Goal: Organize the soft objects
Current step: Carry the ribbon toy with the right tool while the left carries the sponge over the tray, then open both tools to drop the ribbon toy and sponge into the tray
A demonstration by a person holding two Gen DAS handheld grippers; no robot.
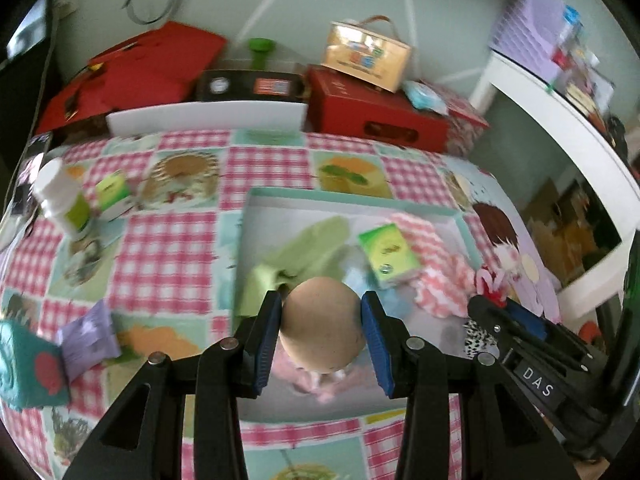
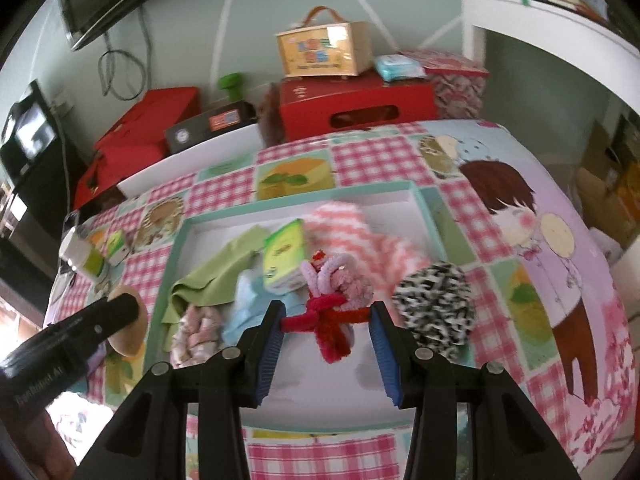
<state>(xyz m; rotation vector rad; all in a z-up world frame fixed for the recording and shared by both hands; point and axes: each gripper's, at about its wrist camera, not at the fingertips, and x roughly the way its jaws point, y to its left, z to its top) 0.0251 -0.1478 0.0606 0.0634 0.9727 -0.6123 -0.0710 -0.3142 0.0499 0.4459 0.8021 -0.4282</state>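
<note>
My left gripper point(image 1: 322, 298) is shut on a tan egg-shaped ball point(image 1: 322, 332), held up over the near left part of a teal-rimmed white tray point(image 1: 352, 196). My right gripper point(image 2: 328, 308) is shut on a red and pink chenille figure point(image 2: 334, 300) above the tray's near side. In the tray lie a green cloth point(image 2: 216, 272), a light blue cloth point(image 2: 248, 304), a pink plaid cloth point(image 2: 196, 332), a pink-and-white zigzag cloth point(image 2: 360, 236) and a green carton point(image 2: 286, 256). A black-and-white fuzzy ball point(image 2: 436, 304) sits at the tray's right rim.
On the checked tablecloth point(image 1: 168, 248) left of the tray are a white bottle with a green label point(image 1: 60, 196), a small green carton point(image 1: 114, 192), a purple packet point(image 1: 90, 340) and a teal cushion point(image 1: 28, 372). Red boxes point(image 1: 376, 112) stand behind the table, a white shelf point(image 1: 560, 120) to the right.
</note>
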